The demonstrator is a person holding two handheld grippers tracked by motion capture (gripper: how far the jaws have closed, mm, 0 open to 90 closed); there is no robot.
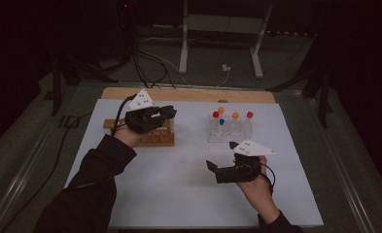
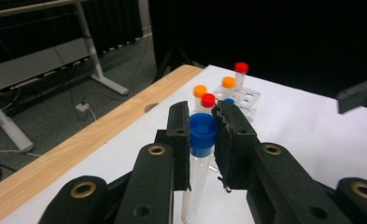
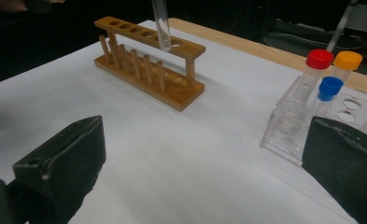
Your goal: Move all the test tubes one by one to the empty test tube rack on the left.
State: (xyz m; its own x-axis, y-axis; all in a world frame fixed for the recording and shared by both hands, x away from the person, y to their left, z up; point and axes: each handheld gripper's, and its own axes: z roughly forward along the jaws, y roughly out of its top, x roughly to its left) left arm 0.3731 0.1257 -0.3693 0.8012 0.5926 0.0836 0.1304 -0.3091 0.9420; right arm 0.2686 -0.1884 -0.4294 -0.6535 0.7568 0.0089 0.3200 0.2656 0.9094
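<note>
My left gripper (image 2: 202,114) is shut on the blue cap of a clear test tube (image 2: 202,134), which hangs upright below the jaws. In the right gripper view the tube's rounded bottom (image 3: 162,28) hovers just above an end hole of the wooden rack (image 3: 148,60). In the high view the left gripper (image 1: 168,113) is over that wooden rack (image 1: 152,140). My right gripper (image 1: 221,156) is held low over the white sheet in front of the clear plastic rack (image 1: 230,130). Its jaws stand wide open with nothing between them (image 3: 200,154).
The clear plastic rack (image 3: 291,128) holds several capped tubes in red, orange and blue. A white sheet (image 1: 179,184) covers the table, with a wooden edge (image 1: 188,94) at the back. Cables and a desk frame (image 1: 222,29) lie on the floor beyond.
</note>
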